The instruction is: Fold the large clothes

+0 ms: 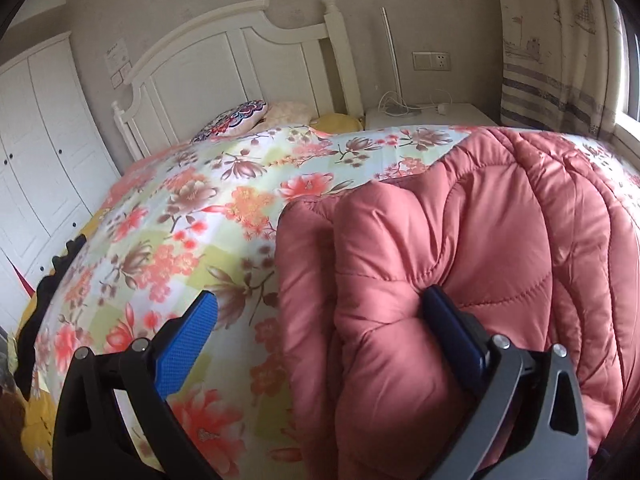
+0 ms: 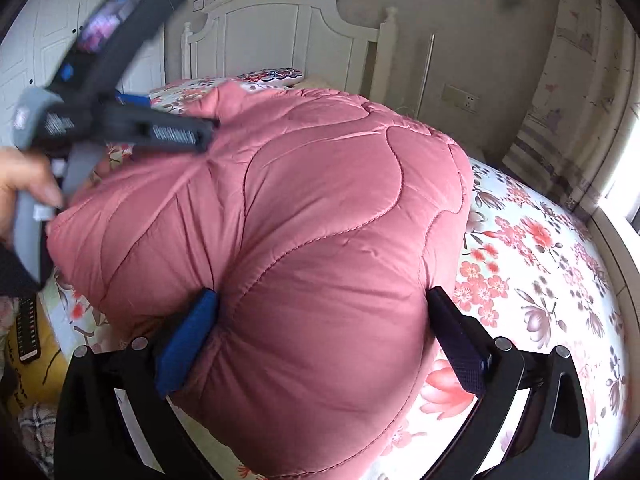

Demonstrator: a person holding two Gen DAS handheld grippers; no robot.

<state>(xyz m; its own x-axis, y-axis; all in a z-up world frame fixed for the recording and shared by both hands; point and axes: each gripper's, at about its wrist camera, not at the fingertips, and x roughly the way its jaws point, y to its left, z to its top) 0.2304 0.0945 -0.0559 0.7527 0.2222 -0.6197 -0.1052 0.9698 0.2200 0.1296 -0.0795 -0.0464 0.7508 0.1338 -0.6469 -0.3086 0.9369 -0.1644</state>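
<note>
A puffy pink quilted coat [image 1: 500, 240] lies in a thick bundle on the floral bed cover [image 1: 180, 220]. My left gripper [image 1: 320, 320] is open wide; its right finger presses into the coat's left fold, its left finger hovers over the cover. In the right wrist view the coat [image 2: 320, 220] fills the middle. My right gripper [image 2: 324, 320] is open wide with the coat's near end bulging between its fingers, both pads touching the fabric. The left gripper's body [image 2: 116, 120] shows blurred at the coat's far left edge.
A white headboard [image 1: 240, 64] and pillows [image 1: 236, 120] stand at the bed's far end. A nightstand [image 1: 432, 116] with a lamp and cables is beside it. White wardrobe [image 1: 44, 152] at left, curtain [image 1: 560, 48] and window at right. A remote [image 2: 28, 332] lies at the bed's left edge.
</note>
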